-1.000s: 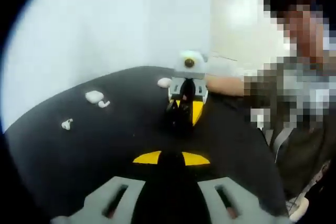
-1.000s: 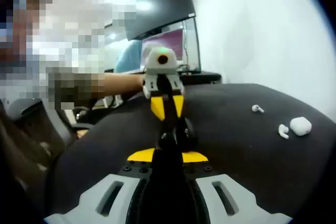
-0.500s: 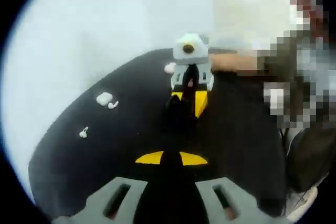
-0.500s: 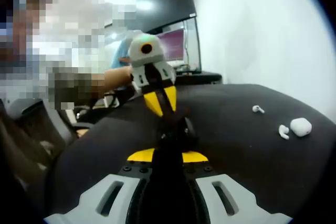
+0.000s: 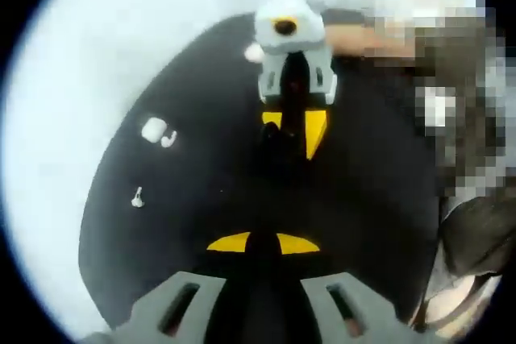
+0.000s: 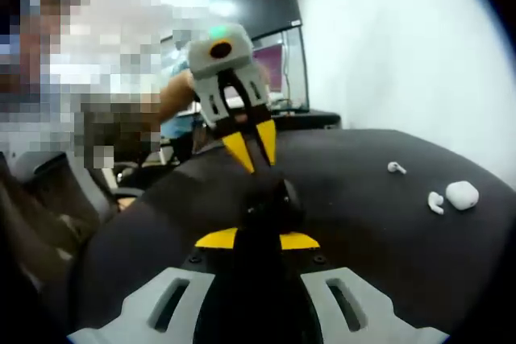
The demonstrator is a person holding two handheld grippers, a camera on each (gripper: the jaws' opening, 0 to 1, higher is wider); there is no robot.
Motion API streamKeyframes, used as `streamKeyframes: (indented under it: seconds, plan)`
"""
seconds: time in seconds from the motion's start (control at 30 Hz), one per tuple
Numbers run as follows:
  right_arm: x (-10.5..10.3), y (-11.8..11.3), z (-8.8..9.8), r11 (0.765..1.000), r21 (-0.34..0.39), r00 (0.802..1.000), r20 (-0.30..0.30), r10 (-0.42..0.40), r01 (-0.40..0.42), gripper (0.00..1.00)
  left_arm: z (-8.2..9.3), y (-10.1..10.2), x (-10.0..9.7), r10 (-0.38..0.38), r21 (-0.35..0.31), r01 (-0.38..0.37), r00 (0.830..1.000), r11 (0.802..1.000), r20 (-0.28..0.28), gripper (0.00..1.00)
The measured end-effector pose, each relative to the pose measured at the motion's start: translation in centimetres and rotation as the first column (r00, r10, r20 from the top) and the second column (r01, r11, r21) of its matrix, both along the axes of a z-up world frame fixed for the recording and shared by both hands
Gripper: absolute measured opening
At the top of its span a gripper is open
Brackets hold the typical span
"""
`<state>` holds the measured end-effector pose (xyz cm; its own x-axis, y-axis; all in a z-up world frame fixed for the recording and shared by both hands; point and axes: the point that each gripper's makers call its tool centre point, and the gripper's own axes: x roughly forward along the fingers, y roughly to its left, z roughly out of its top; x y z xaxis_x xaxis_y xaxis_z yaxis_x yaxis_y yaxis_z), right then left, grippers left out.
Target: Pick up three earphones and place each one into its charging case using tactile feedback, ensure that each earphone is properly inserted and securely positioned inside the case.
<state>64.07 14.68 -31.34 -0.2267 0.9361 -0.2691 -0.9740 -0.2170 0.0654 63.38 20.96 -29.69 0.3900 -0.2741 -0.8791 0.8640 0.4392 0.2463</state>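
Lying closed beside one earphone (image 6: 435,201), white case (image 6: 462,193); left gripper (image 6: 251,155), right gripper (image 6: 266,199) fingers clenched.

Left gripper (image 6: 251,155) now tilts steeper than a second ago, rear end raised and swung left in the right gripper view, yellow jaw tips still angled down at the right gripper's (image 6: 260,235) closed tips. In the left gripper view the camera pitches down, bringing more of the black table (image 5: 185,223) into sight.

- Left gripper (image 5: 261,241): jaws closed together, tips meeting the right gripper's.
- Right gripper (image 6: 260,235): jaws closed together, pointing at the left gripper, tip to tip.
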Motion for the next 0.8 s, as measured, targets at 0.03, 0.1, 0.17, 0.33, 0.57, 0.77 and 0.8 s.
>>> streamKeyframes:
  seconds: [0.03,0.1,0.17,0.33,0.57,0.77,0.8]
  plan:
    - [0.0,0.0,0.0,1.000,0.000,1.000,0.000,0.000,0.000,0.18,-0.3,-0.2,-0.1,-0.006,0.039,0.007,1.000,0.999,-0.013,0.07]
    - [0.1,0.1,0.1,1.000,0.000,1.000,0.001,0.001,-0.001,0.18,-0.8,-0.4,-0.3,-0.021,0.083,0.023,0.999,0.996,-0.024,0.07]
    - [0.1,0.1,0.1,1.000,-0.001,1.000,0.001,0.001,-0.001,0.18,-1.2,-0.8,-0.3,-0.027,0.099,0.030,0.999,0.995,-0.029,0.07]
    - [0.0,0.2,0.1,1.000,-0.002,1.000,0.002,0.002,-0.002,0.18,-1.9,-0.1,0.2,-0.029,0.179,0.033,0.999,0.983,-0.022,0.08]
    - [-0.2,0.2,0.1,1.000,-0.003,1.000,0.004,0.003,-0.003,0.18,-2.3,0.1,-0.5,-0.034,0.191,0.041,0.999,0.981,-0.037,0.08]
    - [-0.2,0.2,0.1,1.000,-0.003,1.000,0.004,0.003,-0.003,0.18,-2.6,0.0,-0.6,-0.054,0.203,0.061,0.998,0.977,-0.037,0.04]
    - [-0.2,0.2,0.1,1.000,-0.003,1.000,0.004,0.003,-0.003,0.18,-2.6,0.0,-0.6,-0.058,0.204,0.064,0.998,0.977,-0.035,0.04]
